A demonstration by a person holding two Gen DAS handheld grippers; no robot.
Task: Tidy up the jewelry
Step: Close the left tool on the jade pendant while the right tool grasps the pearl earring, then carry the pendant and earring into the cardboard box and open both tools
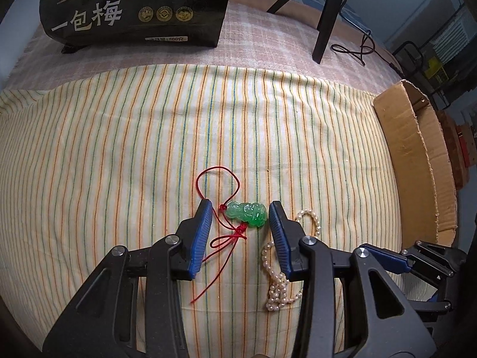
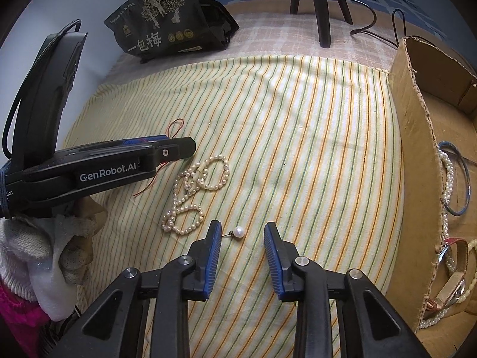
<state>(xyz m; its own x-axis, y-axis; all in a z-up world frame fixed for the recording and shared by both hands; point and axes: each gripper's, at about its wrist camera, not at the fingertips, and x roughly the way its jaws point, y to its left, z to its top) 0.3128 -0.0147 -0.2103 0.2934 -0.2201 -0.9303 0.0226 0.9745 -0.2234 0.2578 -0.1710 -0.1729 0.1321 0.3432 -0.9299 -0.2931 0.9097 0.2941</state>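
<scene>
A green jade pendant point(image 1: 246, 214) on a red cord point(image 1: 222, 240) lies on the striped cloth, between the open fingers of my left gripper point(image 1: 241, 211). A pearl necklace point(image 1: 278, 280) lies just right of it, partly under the right finger; it also shows in the right wrist view point(image 2: 195, 189). My right gripper point(image 2: 242, 230) is open around a single pearl earring point(image 2: 238, 232) on the cloth. The left gripper point(image 2: 177, 149) shows from the side in the right wrist view, hiding the pendant.
A cardboard box point(image 2: 413, 155) stands at the right and holds a bangle point(image 2: 465, 179), pearl strands and other jewelry; its wall shows in the left wrist view point(image 1: 408, 161). A black snack bag point(image 1: 134, 6) and black tripod legs point(image 1: 326, 15) stand at the back.
</scene>
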